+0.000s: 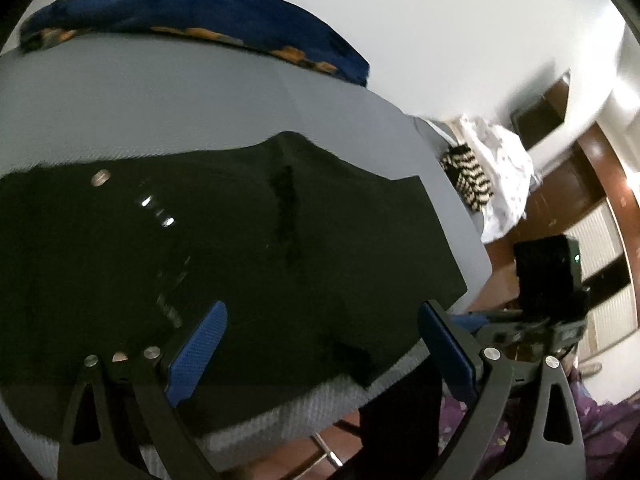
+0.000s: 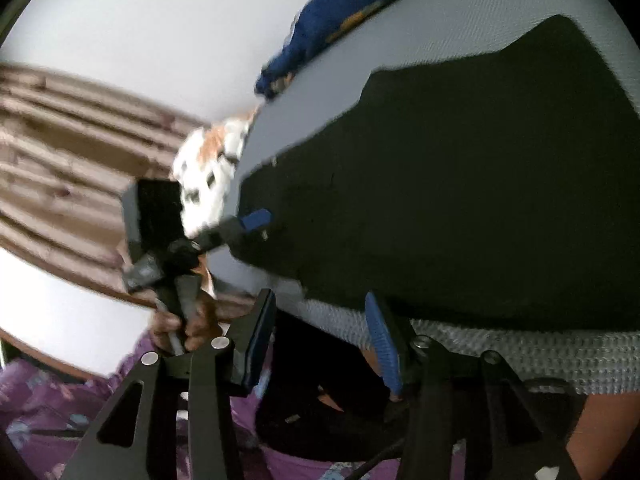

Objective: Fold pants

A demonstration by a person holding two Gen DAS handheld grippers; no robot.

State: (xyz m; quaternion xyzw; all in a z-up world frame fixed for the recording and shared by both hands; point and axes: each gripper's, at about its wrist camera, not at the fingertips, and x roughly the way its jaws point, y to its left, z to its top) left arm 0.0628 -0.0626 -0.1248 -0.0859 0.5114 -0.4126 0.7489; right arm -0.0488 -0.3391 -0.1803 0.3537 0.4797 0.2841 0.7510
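Black pants [image 1: 240, 248] lie spread flat on a grey mattress [image 1: 160, 100], with a metal button [image 1: 101, 178] and rivets at the left. My left gripper [image 1: 320, 344] is open, its blue pads [image 1: 200, 352] wide apart over the pants' near edge and touching nothing. The right gripper [image 1: 476, 320] shows at the mattress's right corner. In the right wrist view the pants [image 2: 460, 180] fill the right side. My right gripper [image 2: 320, 340] stands open at the mattress's front edge, with dark cloth [image 2: 312, 380] hanging below and behind the gap. A hand [image 2: 184, 320] holds the left gripper [image 2: 248, 224] at the pants' edge.
A blue blanket with orange patches [image 1: 200, 16] lies along the mattress's far side by a white wall. Striped and white patterned cloths [image 1: 480, 176] are piled past the right end, near brown wooden furniture [image 1: 580, 184]. Brown curtains [image 2: 60, 140] hang at the left. Purple patterned fabric [image 2: 60, 400] is below.
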